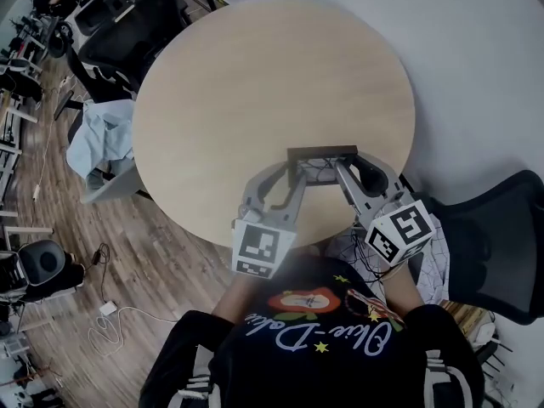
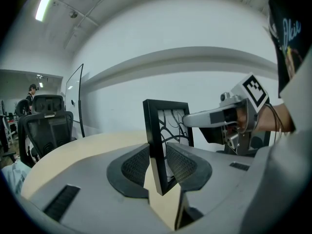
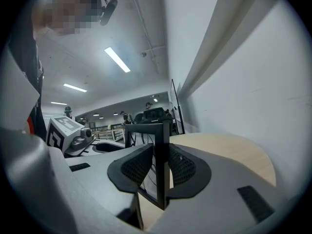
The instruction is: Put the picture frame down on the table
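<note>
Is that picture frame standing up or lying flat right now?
Upright. The picture frame is held on edge, clamped between the left gripper and right gripper; from above only its thin top edge shows.

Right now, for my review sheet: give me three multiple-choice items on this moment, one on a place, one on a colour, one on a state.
1. Where is the frame?
A) over the table's near side
B) over its far side
C) under it
2. Its border's colour?
A) white
B) black
C) red
3. How is it held?
A) lying flat, untouched
B) by one gripper only
C) upright, between the left gripper and right gripper

Answers: 1 A, the head view shows it above the near tabletop. 2 B, it is dark in all views. 3 C, each gripper view shows fingers pressed on an edge.
</note>
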A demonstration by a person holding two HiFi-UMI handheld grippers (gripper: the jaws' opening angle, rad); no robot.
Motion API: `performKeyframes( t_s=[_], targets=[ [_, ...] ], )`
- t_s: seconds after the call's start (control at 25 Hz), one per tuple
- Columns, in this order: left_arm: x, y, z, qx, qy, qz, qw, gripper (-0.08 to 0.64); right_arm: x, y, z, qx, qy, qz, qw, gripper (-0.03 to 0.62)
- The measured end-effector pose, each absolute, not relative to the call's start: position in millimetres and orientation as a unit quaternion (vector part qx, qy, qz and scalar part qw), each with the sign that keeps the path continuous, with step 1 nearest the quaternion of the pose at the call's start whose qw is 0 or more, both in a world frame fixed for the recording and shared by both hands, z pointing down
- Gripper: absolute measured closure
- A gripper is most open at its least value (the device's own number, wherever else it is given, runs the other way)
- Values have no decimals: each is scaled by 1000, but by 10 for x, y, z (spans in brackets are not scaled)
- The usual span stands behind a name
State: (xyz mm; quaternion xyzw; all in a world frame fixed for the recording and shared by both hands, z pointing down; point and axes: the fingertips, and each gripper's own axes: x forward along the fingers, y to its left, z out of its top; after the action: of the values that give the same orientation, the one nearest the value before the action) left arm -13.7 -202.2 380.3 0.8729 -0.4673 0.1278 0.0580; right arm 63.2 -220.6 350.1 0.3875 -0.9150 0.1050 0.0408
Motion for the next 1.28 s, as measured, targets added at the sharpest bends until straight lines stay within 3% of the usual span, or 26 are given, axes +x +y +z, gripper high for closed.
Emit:
performKeyframes(
  t_s=[1.28],
  targets=[
    [-270,-2332,4871,868,-431,209,130,451,495,-2512,4548,393,-887,198,138,517]
  ],
)
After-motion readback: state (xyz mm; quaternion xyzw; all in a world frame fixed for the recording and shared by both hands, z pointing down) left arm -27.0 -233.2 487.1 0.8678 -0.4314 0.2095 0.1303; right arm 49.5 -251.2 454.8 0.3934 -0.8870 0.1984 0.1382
